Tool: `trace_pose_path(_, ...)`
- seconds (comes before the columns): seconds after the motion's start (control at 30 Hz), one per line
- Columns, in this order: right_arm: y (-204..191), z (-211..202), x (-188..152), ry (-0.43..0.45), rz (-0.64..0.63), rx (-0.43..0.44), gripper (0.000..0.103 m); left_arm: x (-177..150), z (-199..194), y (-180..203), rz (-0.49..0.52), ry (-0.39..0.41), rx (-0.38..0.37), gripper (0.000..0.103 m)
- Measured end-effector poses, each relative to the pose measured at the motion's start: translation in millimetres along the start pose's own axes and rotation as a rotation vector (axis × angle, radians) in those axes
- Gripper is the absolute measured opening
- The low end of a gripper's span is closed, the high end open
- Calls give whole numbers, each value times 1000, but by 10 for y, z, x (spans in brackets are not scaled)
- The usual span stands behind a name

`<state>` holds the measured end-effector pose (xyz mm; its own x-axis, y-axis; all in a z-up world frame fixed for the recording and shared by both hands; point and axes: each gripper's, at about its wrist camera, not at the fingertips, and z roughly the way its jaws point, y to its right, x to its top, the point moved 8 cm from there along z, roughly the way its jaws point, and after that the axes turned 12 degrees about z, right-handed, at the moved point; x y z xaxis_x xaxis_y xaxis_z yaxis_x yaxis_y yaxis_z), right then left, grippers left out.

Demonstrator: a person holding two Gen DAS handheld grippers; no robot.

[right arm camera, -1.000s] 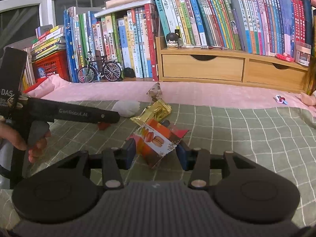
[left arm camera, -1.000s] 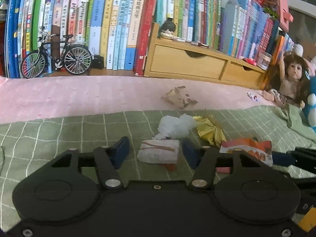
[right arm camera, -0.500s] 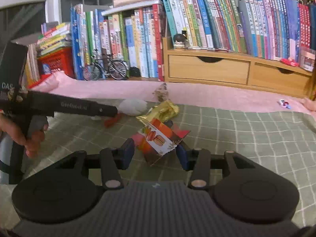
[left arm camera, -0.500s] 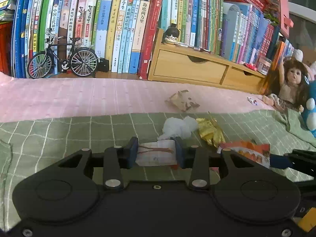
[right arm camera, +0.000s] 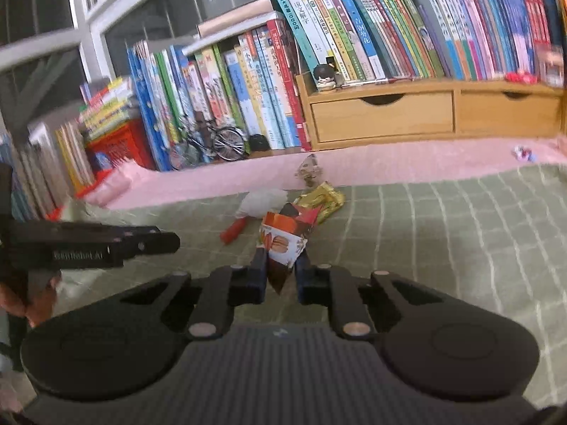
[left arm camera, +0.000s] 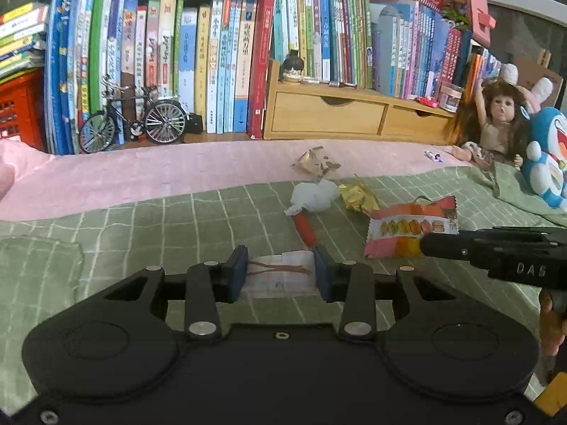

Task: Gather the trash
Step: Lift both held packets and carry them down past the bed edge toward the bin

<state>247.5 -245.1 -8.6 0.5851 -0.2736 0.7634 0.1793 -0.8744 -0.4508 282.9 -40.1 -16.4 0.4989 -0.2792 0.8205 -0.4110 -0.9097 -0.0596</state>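
My left gripper (left arm camera: 279,256) is shut on a white packet (left arm camera: 280,281) with brown lines, held just above the green checked bedspread (left arm camera: 141,233). My right gripper (right arm camera: 280,265) is shut on an orange macaron wrapper (right arm camera: 283,244), which stands crumpled between the pads; in the left wrist view its black tip sits on that wrapper (left arm camera: 411,226). Beyond lie a red stick wrapper (left arm camera: 306,230), a white tissue wad (left arm camera: 313,196) and a gold wrapper (left arm camera: 356,196). A brown wrapper (left arm camera: 315,163) lies on the pink sheet (left arm camera: 177,173).
Books line the back wall, with a model bicycle (left arm camera: 134,120) and a wooden drawer unit (left arm camera: 354,117) in front of them. A doll (left arm camera: 496,124) and a blue plush toy (left arm camera: 547,163) sit at the right. A small candy (left arm camera: 433,156) lies on the pink sheet.
My left gripper closed on the white packet and drew back with it, uncovering the red stick wrapper. My right gripper snapped shut on the macaron wrapper, crumpling it.
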Motion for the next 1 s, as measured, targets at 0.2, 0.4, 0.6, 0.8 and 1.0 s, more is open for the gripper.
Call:
trace_pose_path(0.2,-148,-210,-99,-18,6,29,18,-151,-324,63,15,2,-17,38)
trace_pose_path(0.4,-292,-454,-194,-42,28,99,19,-354,-664,118,-32,33,-22,38)
trace_pose_path(0.6,-477,-677,-328,-46,6,109,19,-537,-995,206,-31,43,-25,38)
trace_pose_path(0.8,-653,-906,-494,-48,-12,124,19,-699,-1267,230,-37,38,-25,38)
trace_pose_path(1.0,-840,-1134,-602,-35,-22,155,19,-830,-1540,252,-46,44,-27,38)
